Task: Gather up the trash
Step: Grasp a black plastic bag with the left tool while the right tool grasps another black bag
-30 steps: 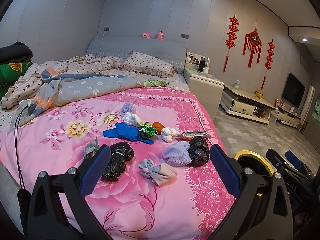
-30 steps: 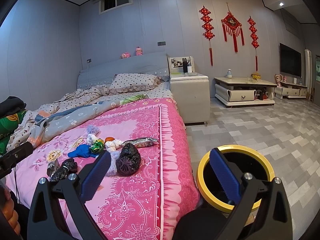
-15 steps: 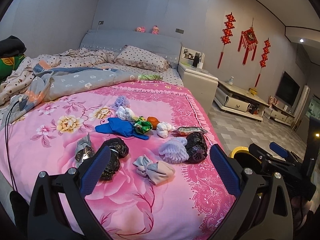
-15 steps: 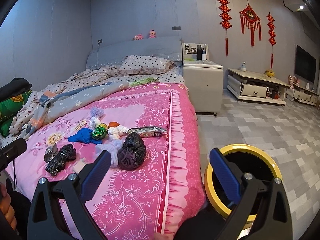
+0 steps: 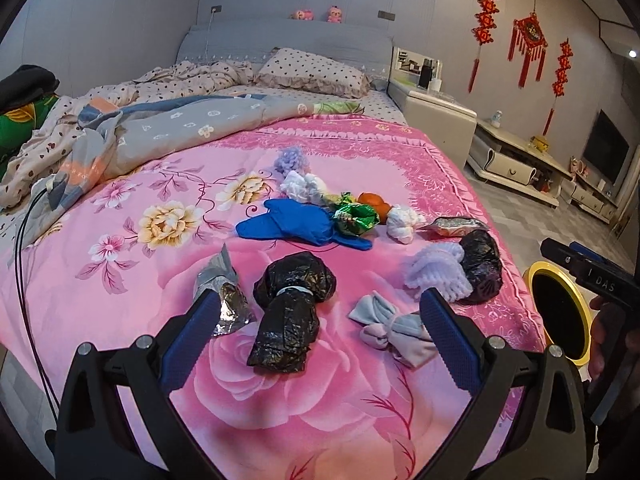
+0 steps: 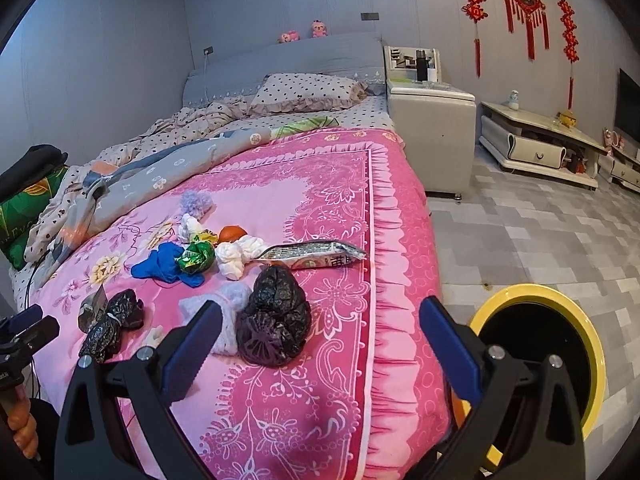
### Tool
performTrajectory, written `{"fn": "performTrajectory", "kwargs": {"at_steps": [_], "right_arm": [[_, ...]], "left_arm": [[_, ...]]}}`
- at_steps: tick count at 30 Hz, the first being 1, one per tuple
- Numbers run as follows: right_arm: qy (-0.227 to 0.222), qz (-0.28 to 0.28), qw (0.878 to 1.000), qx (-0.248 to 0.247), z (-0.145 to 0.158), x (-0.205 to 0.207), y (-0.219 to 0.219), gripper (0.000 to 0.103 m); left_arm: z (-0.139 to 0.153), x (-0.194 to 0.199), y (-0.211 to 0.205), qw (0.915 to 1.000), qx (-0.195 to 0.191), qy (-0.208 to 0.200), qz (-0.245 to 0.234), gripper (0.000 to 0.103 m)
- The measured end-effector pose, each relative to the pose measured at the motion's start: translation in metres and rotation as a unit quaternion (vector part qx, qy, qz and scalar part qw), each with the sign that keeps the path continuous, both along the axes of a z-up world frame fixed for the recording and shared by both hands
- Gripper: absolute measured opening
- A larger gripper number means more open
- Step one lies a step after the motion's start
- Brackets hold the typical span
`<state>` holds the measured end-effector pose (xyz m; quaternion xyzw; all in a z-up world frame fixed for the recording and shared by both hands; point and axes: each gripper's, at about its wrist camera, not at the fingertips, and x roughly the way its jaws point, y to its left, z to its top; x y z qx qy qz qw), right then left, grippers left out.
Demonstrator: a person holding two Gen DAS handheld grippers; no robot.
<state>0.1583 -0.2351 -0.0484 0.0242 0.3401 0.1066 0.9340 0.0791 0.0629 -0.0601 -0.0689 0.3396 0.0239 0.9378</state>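
Several pieces of trash lie on the pink bedspread [image 5: 160, 360]: a tied black bag [image 5: 290, 312], a foil wrapper [image 5: 224, 292], a grey cloth wad [image 5: 394, 330], a second black bag [image 5: 482, 266] [image 6: 276, 320], white foam netting [image 5: 436, 270], a blue glove [image 5: 296, 226], a green wrapper [image 5: 354, 218] and a snack packet [image 6: 316, 256]. My left gripper [image 5: 318, 344] is open and empty, just short of the tied black bag. My right gripper [image 6: 320, 342] is open and empty, near the second black bag. A yellow-rimmed bin [image 6: 552, 354] stands on the floor beside the bed.
A rumpled grey quilt [image 5: 180, 128] and a pillow [image 5: 312, 72] lie at the bed's far end. A white nightstand [image 6: 432, 120] and a low TV cabinet [image 6: 536, 148] stand on the tiled floor to the right. A black cable [image 5: 24, 260] hangs at the left.
Both grippers have moved closer to the bed and the trash, which looks larger now. Both stay open and empty.
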Motion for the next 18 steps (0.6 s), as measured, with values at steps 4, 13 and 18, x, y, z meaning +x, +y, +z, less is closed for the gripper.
{"fn": "performTrajectory", "kwargs": {"at_steps": [4, 13, 18], "right_arm": [[0.012, 0.006, 1.0, 0.005, -0.008, 0.016, 0.007, 0.095], [0.045, 0.005, 0.999, 0.022, -0.023, 0.053, 0.017, 0.095], [0.067, 0.003, 0.997, 0.041, -0.031, 0.071, 0.018, 0.094]], "left_arm": [[-0.007, 0.025, 0.006, 0.9998, 0.003, 0.02, -0.005, 0.095], [-0.026, 0.074, 0.001, 0.9983, 0.033, 0.048, -0.009, 0.095], [-0.043, 0.084, 0.009, 0.9975, 0.038, 0.059, -0.007, 0.095]]}}
